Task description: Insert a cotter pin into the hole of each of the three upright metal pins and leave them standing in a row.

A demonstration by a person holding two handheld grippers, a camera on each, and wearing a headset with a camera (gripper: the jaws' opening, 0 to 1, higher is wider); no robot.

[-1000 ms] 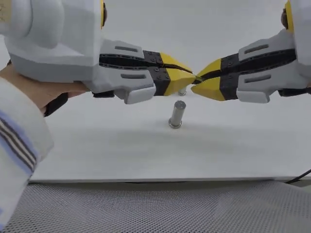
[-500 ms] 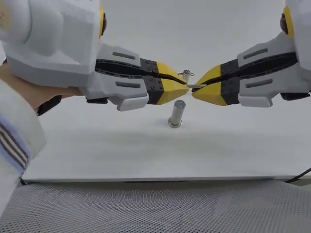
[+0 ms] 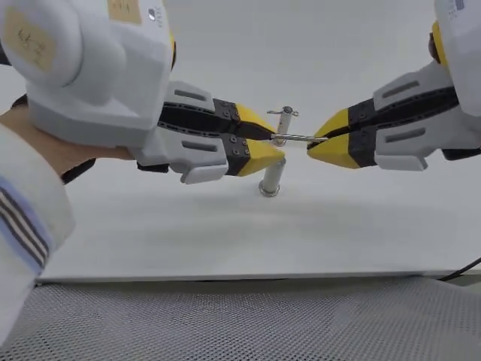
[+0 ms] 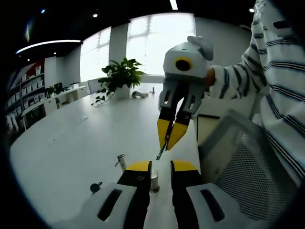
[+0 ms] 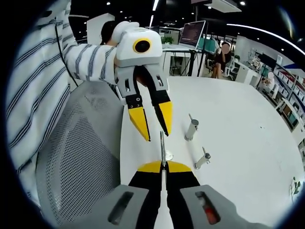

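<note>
White tabletop (image 3: pixel 225 233) stretches beneath your two grippers, which face each other tip to tip above it. Your right gripper (image 3: pixel 314 144) has its yellow jaws clamped on a thin silver cotter pin (image 3: pixel 294 138), held level, its free end reaching the tips of your left gripper (image 3: pixel 276 145). The left jaws stand apart and hold nothing. Just below the cotter pin, a short upright grey metal pin (image 3: pixel 270 180) stands on the table. Behind it stands a second upright metal pin (image 3: pixel 285 119) with a wire piece across its top.
</note>
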